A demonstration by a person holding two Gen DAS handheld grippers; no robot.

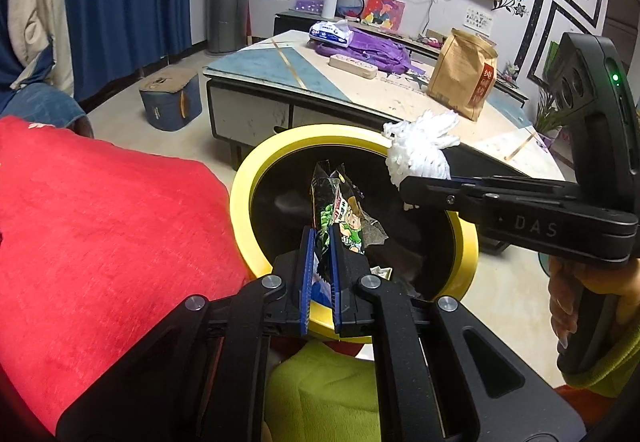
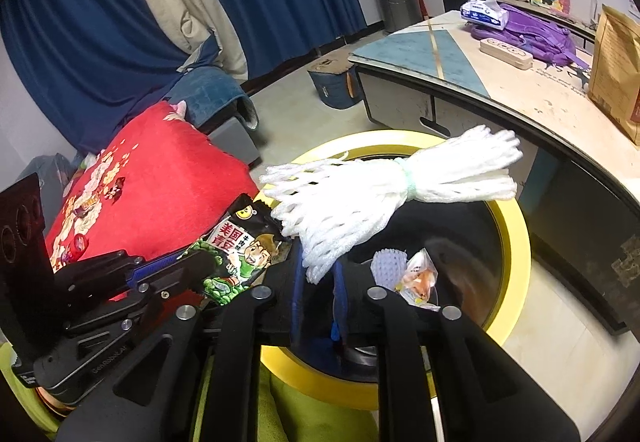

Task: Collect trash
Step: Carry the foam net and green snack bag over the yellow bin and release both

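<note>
A: Bin (image 1: pixel 240 185) first. Yellow rim, black inside, stood on the floor against the near side of the low table (image 1: pixel 360 93), red cushion (image 1: pixel 100 222) touching its left rim. Looked rigid and stable, nothing to grip there. A few small wrappers (image 2: pixel 418 280) already lay at the bottom.

B: And the foam net?

A: White foam net (image 2: pixel 384 185), bunched and tied at the middle with a pale green band. Hung over the bin mouth, spanning toward the far rim. Probably very light, soft, springy; it would crush rather than slip. Right gripper (image 2: pixel 318 278) had it by one frayed end. Jaws narrow, and they looked barely pinched on the strands, so I'd call the hold loose. Tied waist would have been the firmer spot.

B: Snack packet?

A: Snack packet (image 1: pixel 340 209), black and green foil, crinkled, empty-looking. Light, thin, likely slick. Left gripper (image 1: pixel 320 270) was clamped nearly closed on its bottom edge, packet standing up above the near-left part of the bin opening. Flat pinch across the seam suited it.

B: Risk?

A: Both light enough to drift or catch on the rim when dropped.
</note>
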